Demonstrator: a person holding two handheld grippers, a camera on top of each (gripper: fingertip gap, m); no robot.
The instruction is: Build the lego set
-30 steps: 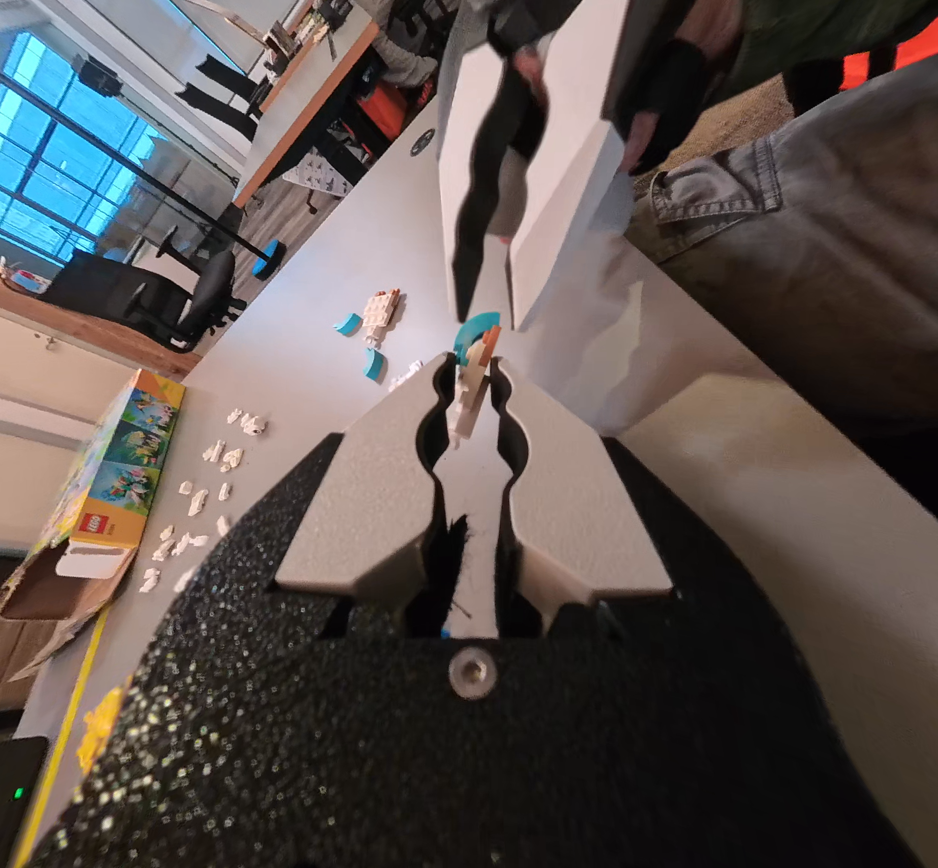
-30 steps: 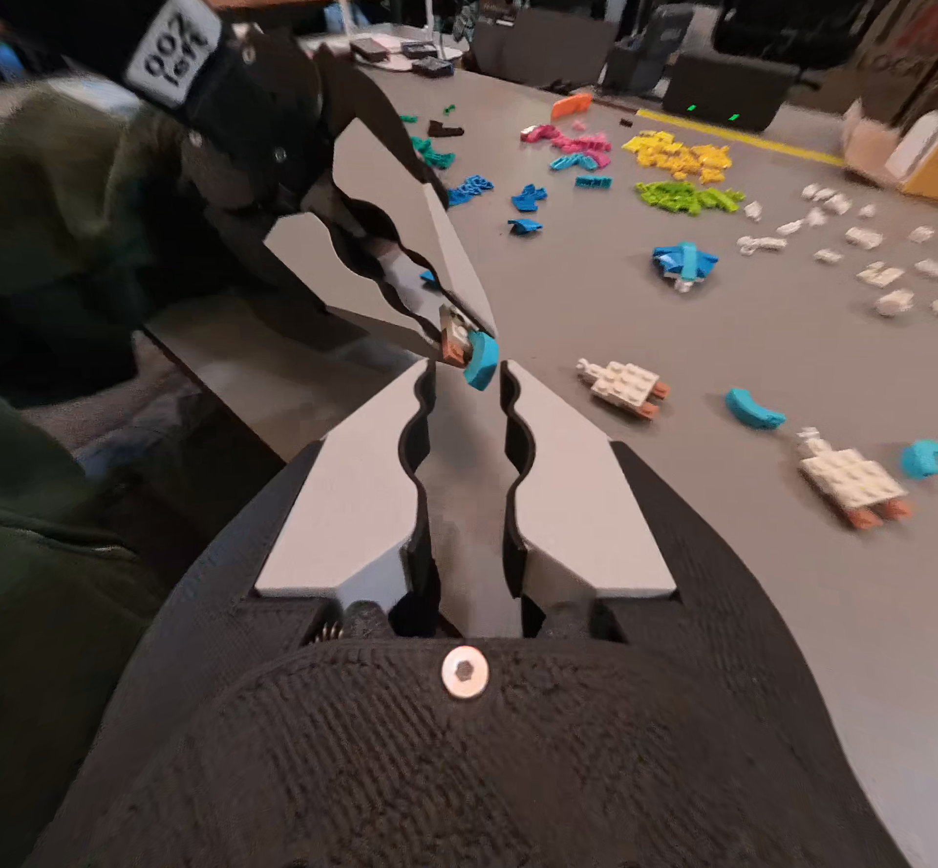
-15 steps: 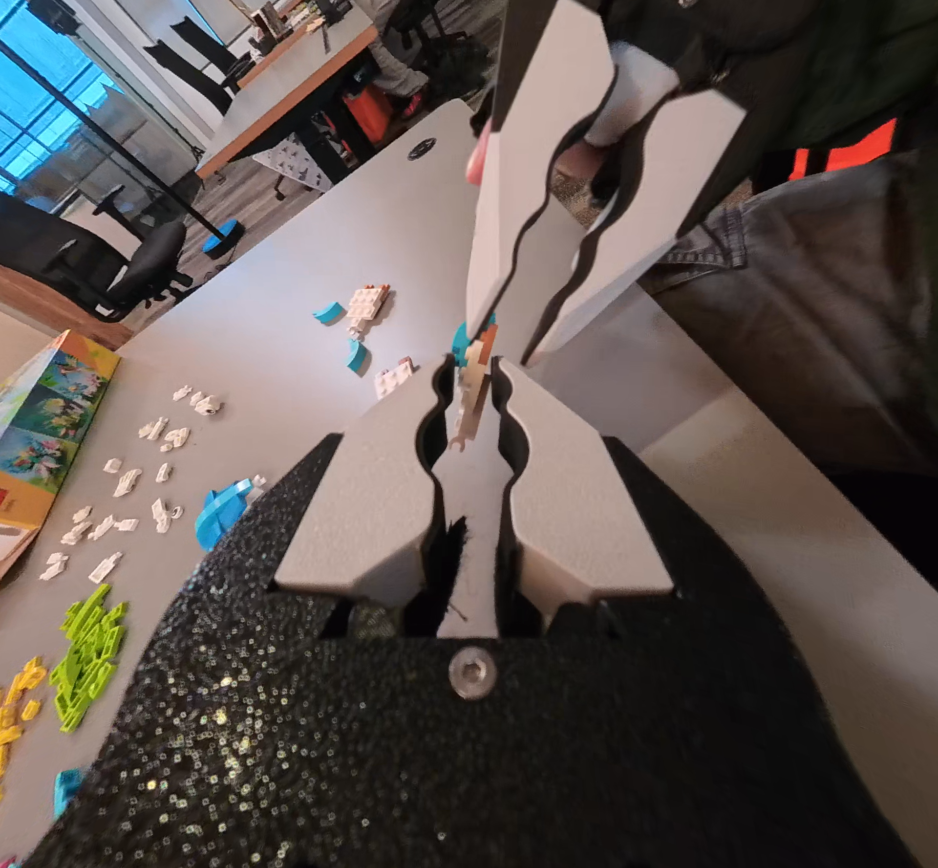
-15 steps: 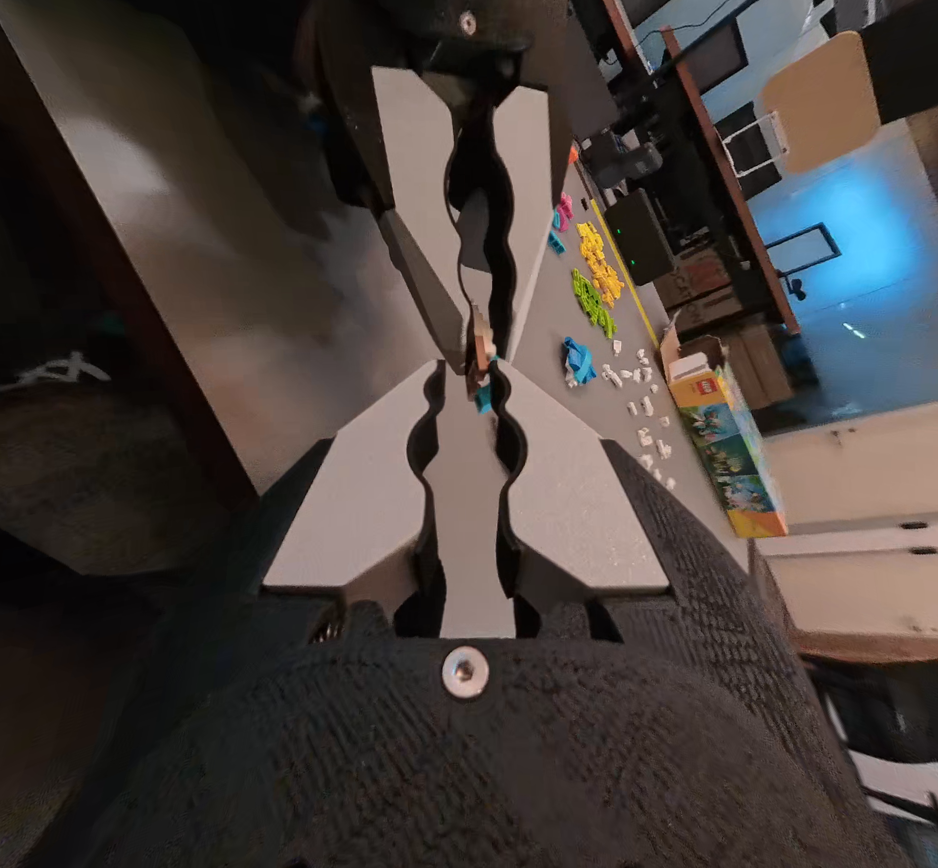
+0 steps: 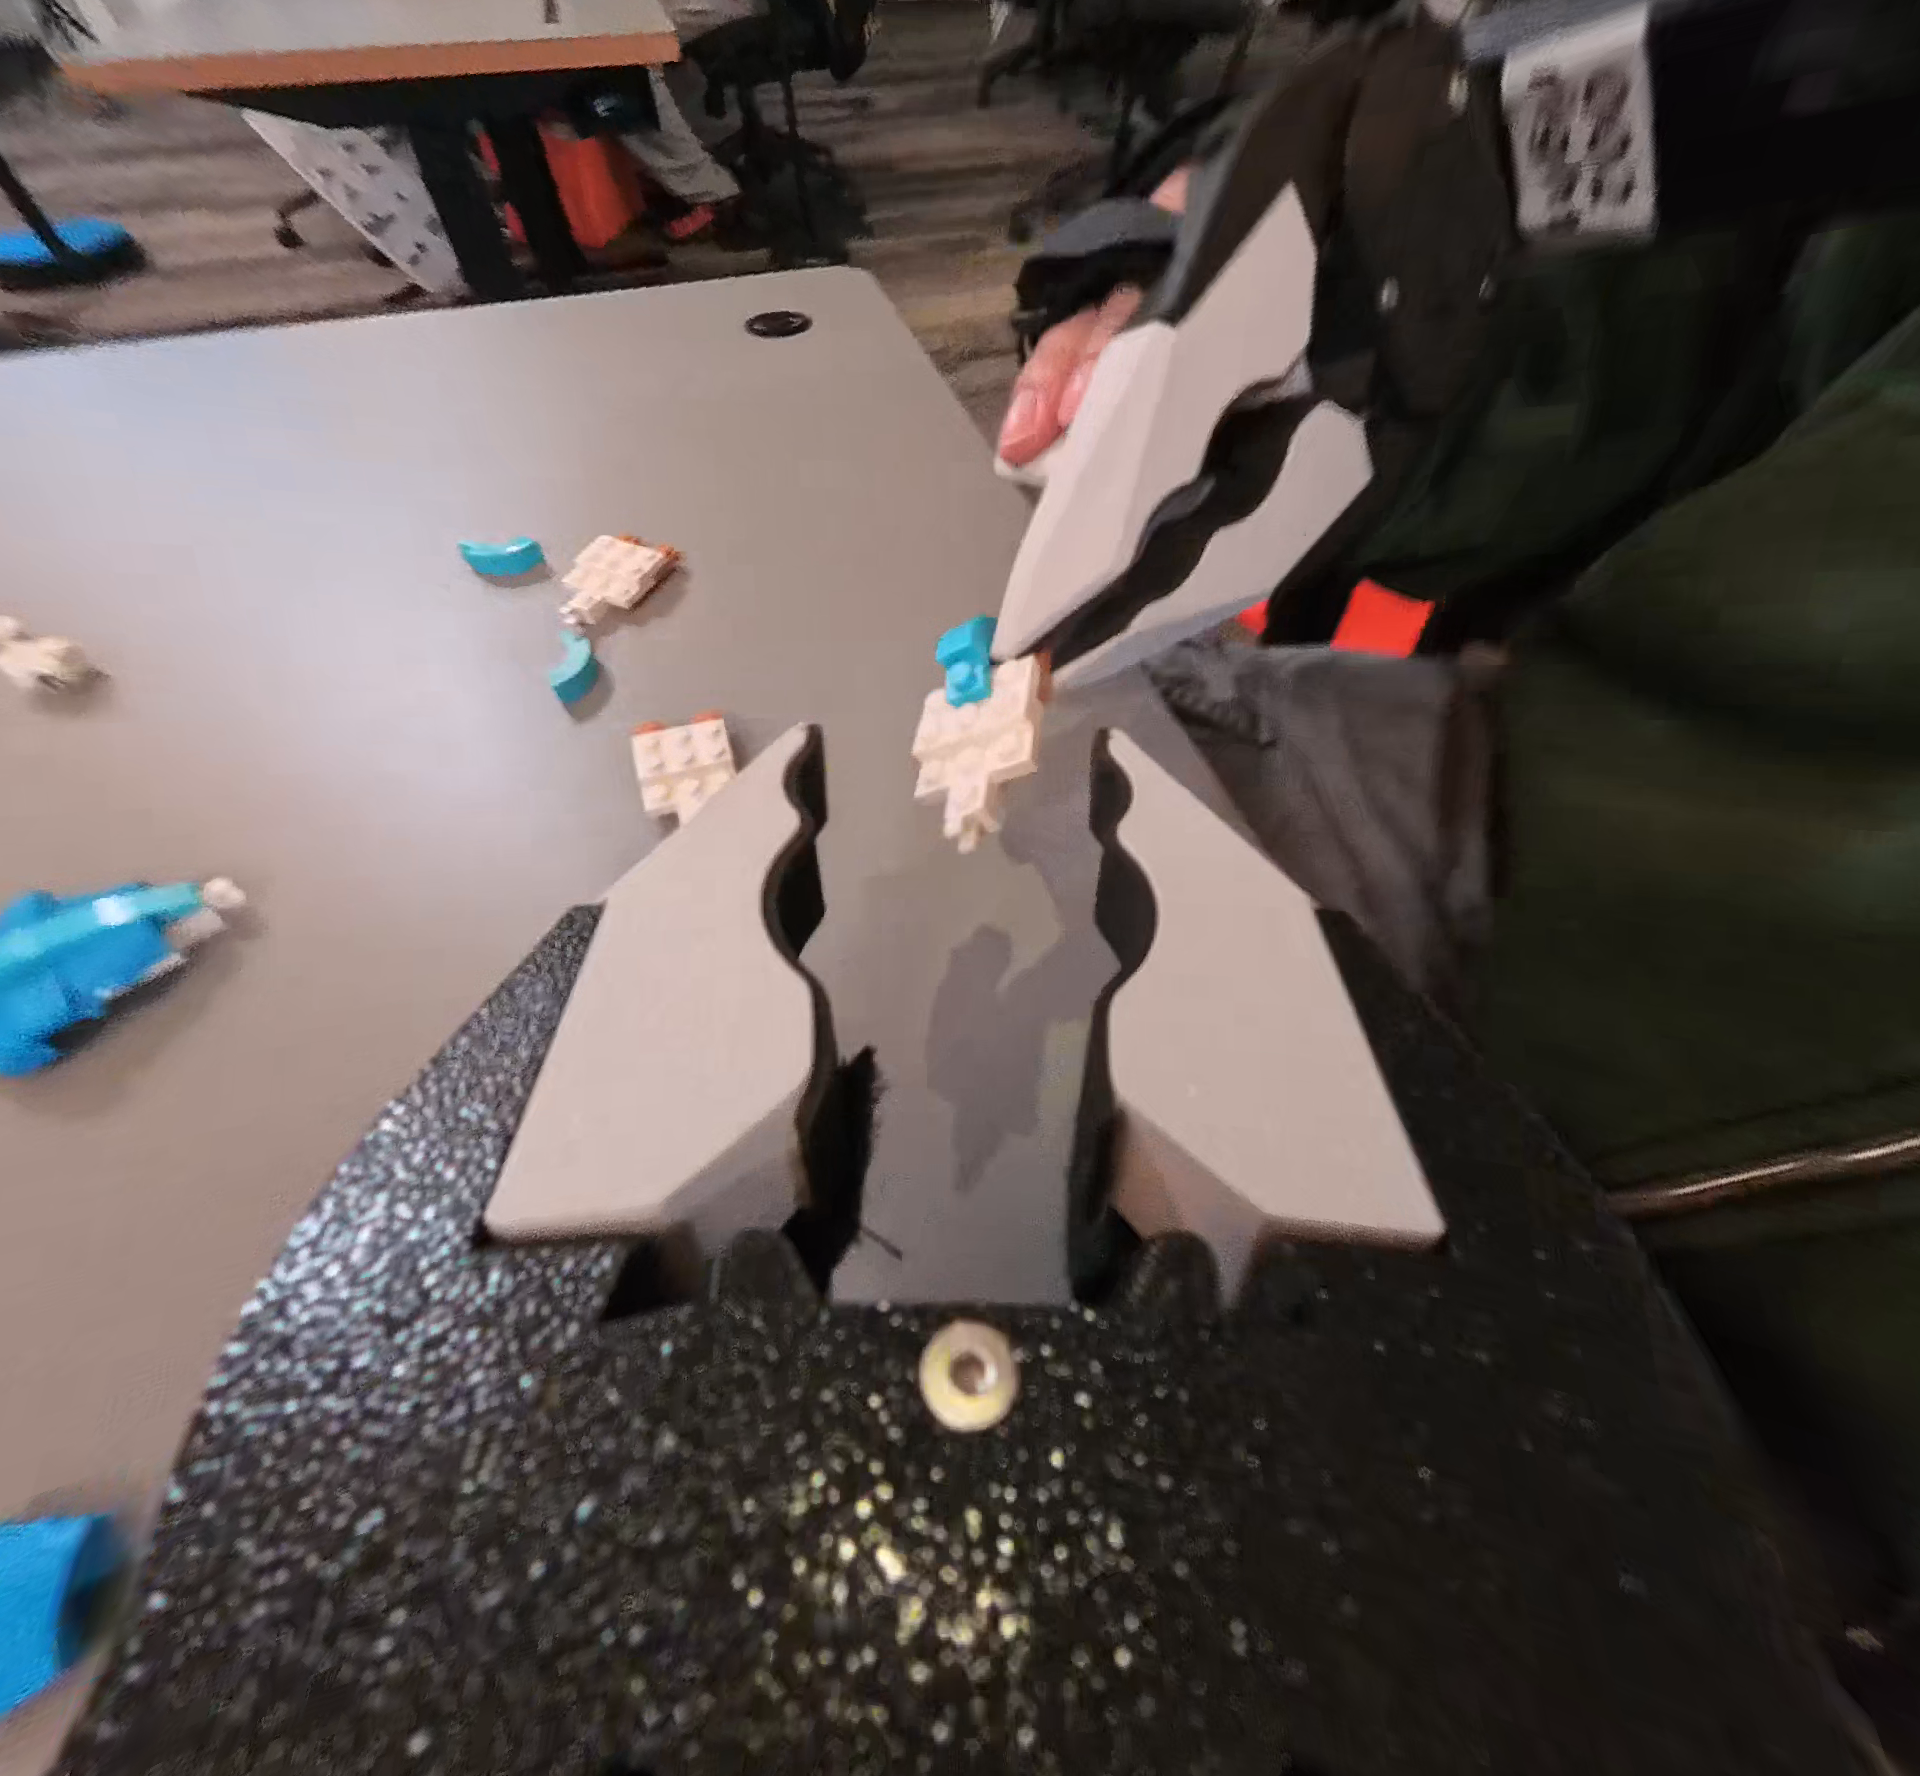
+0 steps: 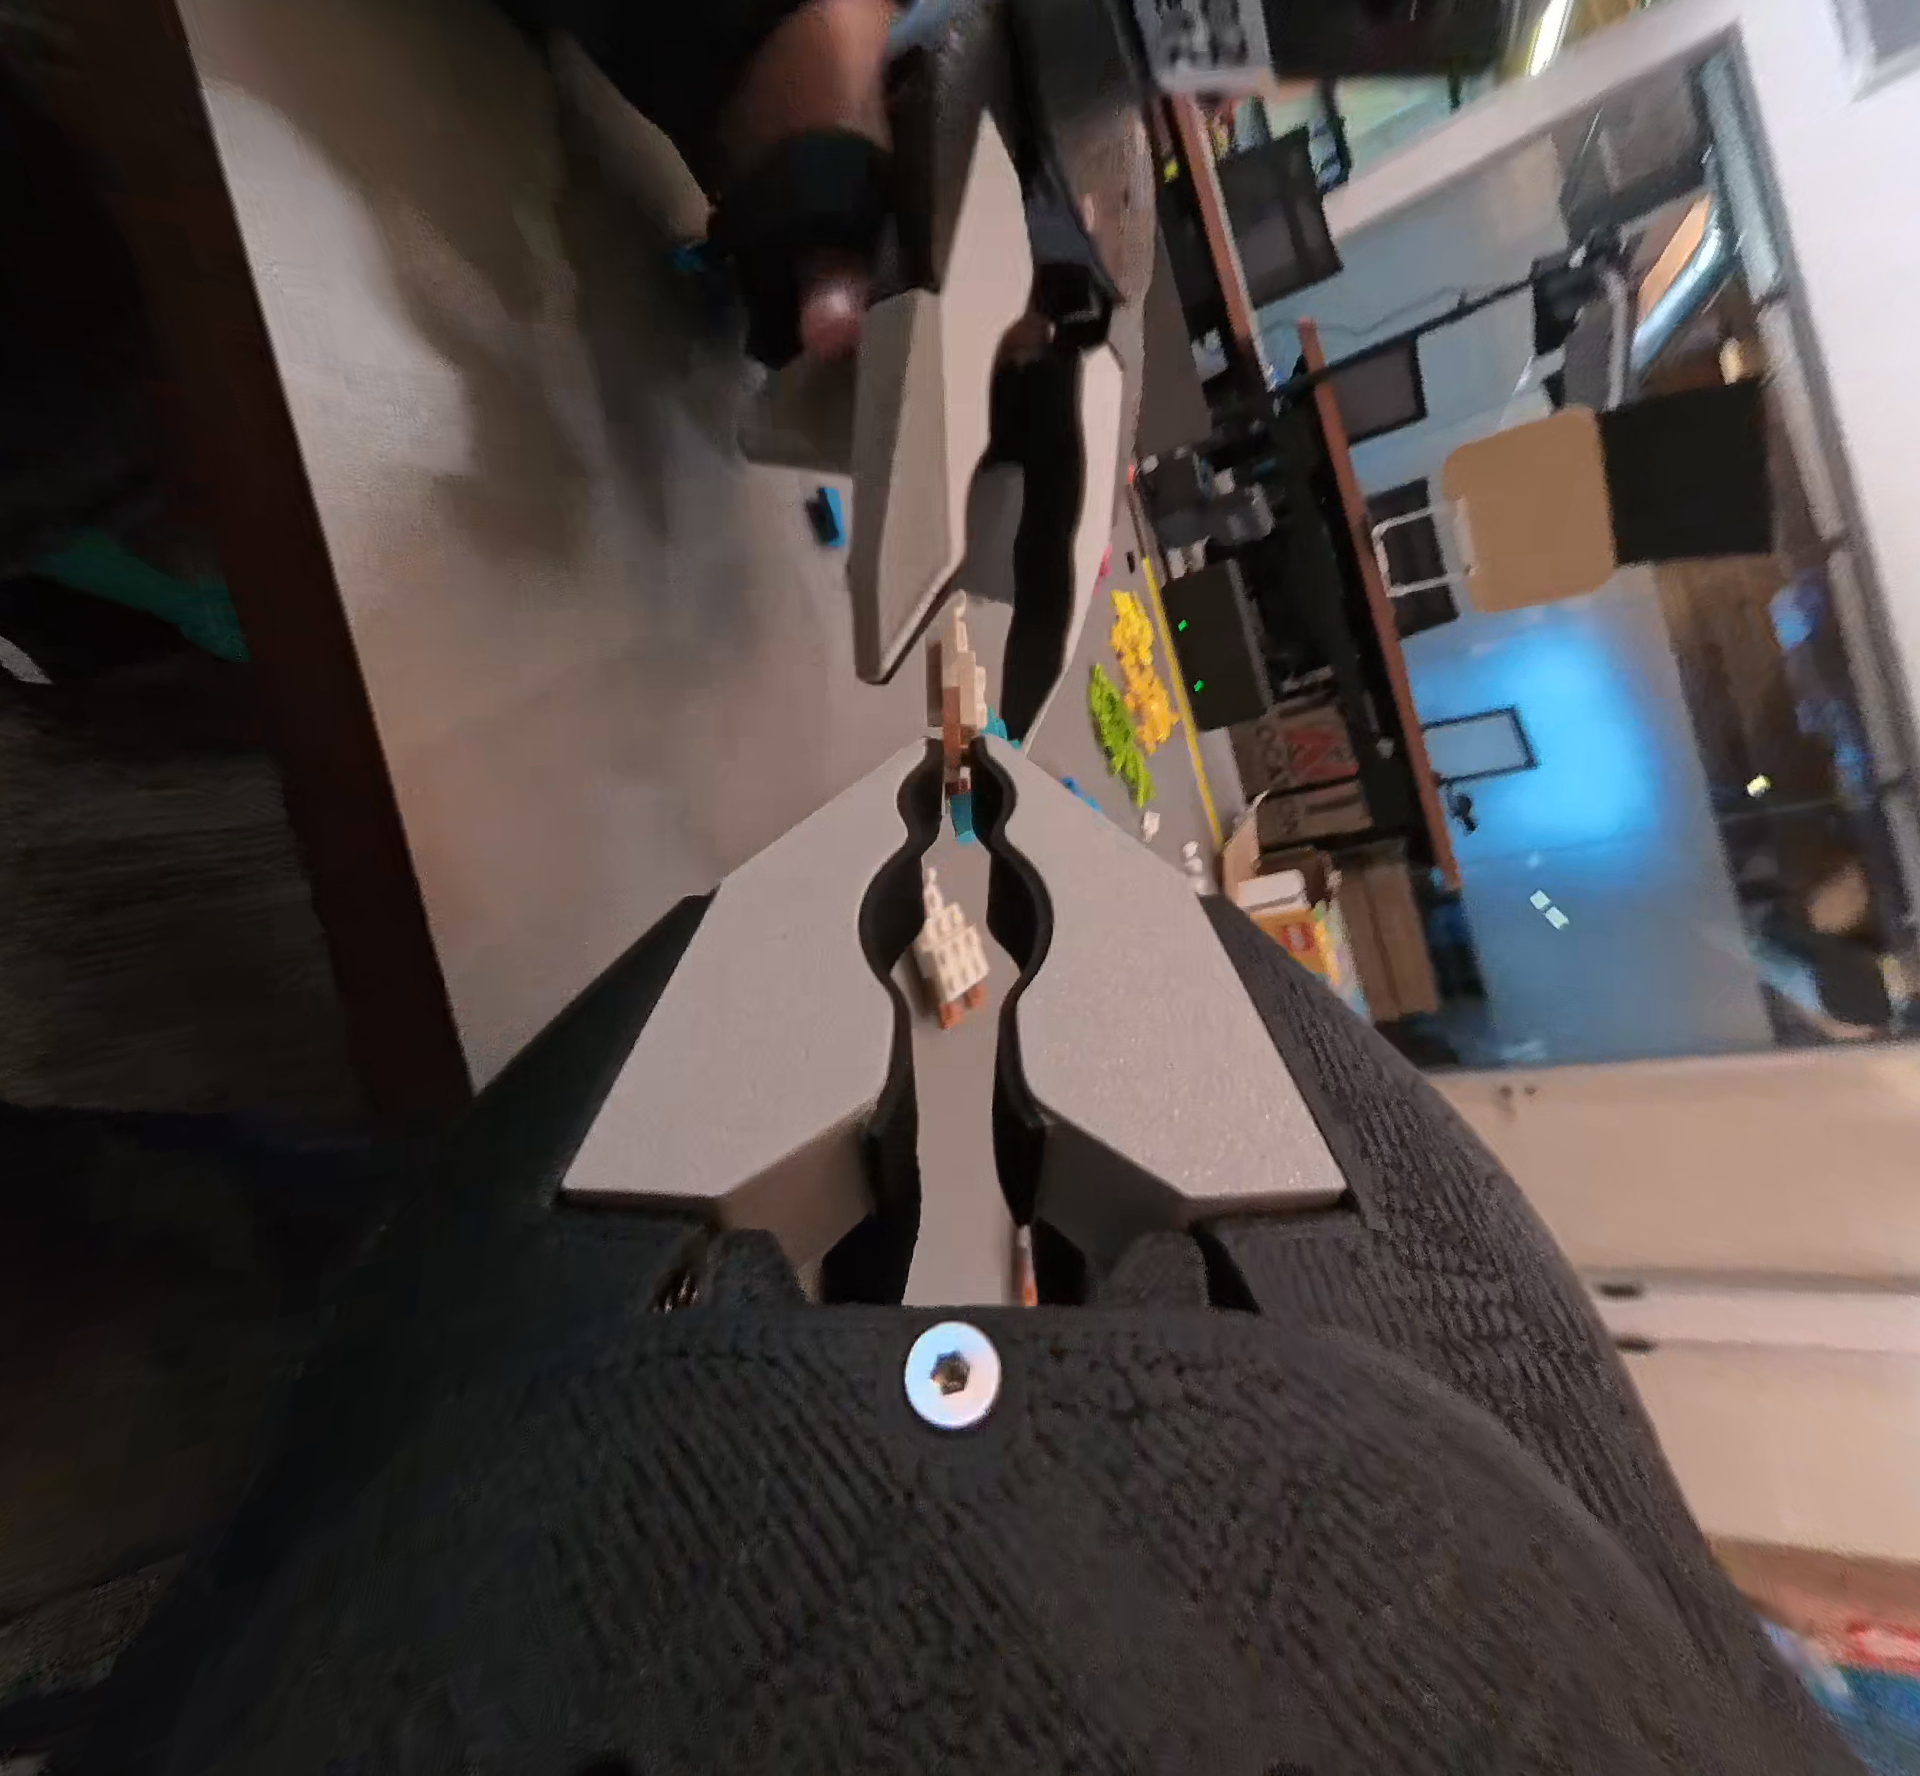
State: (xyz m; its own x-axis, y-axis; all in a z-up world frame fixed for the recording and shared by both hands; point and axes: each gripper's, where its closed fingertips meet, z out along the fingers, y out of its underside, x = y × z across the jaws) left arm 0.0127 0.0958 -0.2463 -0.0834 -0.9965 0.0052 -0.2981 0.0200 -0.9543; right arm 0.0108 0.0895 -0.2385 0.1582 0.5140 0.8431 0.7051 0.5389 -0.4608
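Your right gripper (image 6: 961, 758) is pinching a small brick assembly (image 5: 979, 752) at one end: white plates, a teal piece at the held end, brown bits along one edge. In the right wrist view its pads (image 6: 997, 770) are pressed against the brown/teal end of the assembly (image 6: 958, 687), tips nearly together. Your left gripper (image 5: 956, 760) is spread wide, nothing betw. the fingers touching them; the assembly hangs in the gap, clear of both pads.

Long axis: in the left wrist view the assembly runs from the right gripper's tips (image 5: 1023, 651) down toward your left gripper's body, narrow pointed end nearest the lens, studded face turned to the cam. In the right wrist view you get it edge-on, a thin strip pointing away from you twd. the left gripper (image 6: 977, 625), whose fingers flank its far tip w/o visible contact.

Left view only: the studded face, the teal piece (image 5: 966, 656) on top by the pinch, another white plate cluster (image 5: 681, 762) on the grey table (image 5: 416, 438) just beside the left finger, one more cluster (image 5: 615, 573) w/ two teal curved pieces (image 5: 502, 555) farther off, a blue build (image 5: 88, 947) at the left edge.

Right view only: a white-and-brown cluster (image 6: 951, 957) on the table seen betw. your right fingers, yellow (image 6: 1141, 661) and green (image 6: 1117, 734) brick piles, a printed box (image 6: 1288, 926) past the table edge. This view is blurred in places.
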